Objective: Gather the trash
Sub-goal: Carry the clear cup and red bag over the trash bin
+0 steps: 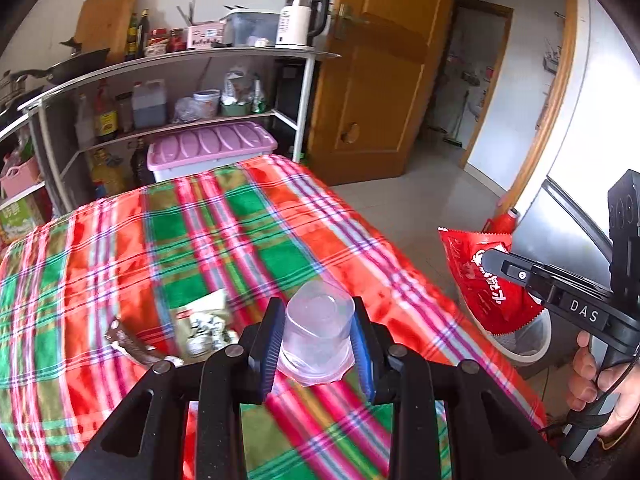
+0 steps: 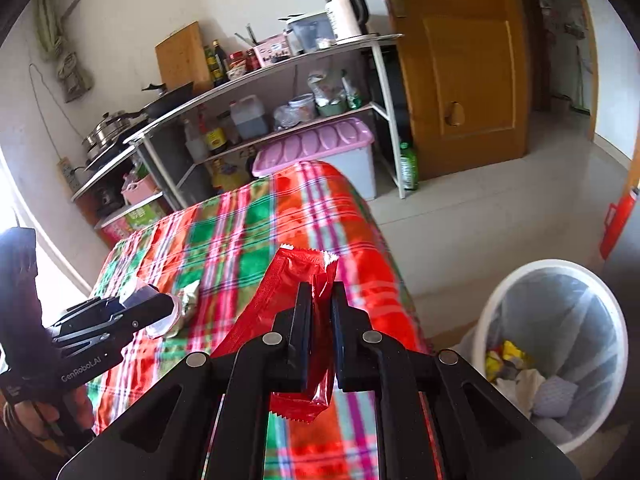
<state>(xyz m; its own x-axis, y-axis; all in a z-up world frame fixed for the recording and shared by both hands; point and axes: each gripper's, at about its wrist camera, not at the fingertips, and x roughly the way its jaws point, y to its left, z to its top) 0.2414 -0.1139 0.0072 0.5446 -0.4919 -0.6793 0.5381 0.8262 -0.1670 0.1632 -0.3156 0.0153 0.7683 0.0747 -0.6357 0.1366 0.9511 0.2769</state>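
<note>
Two tools loaded | left tool [image 1: 318,338] grips clear cup [image 1: 318,336] | right tool [image 2: 320,332] clamps red wrapper [image 2: 298,276], lower end hidden

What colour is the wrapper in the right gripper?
Red wrapper, clearest in the right wrist view.

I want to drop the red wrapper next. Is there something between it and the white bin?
Nothing visible stands in the way. The right gripper holds the crinkled red foil snack wrapper over the checked table's edge, and the white plastic trash bin stands open on the floor to its right, with only bare floor between.
</note>
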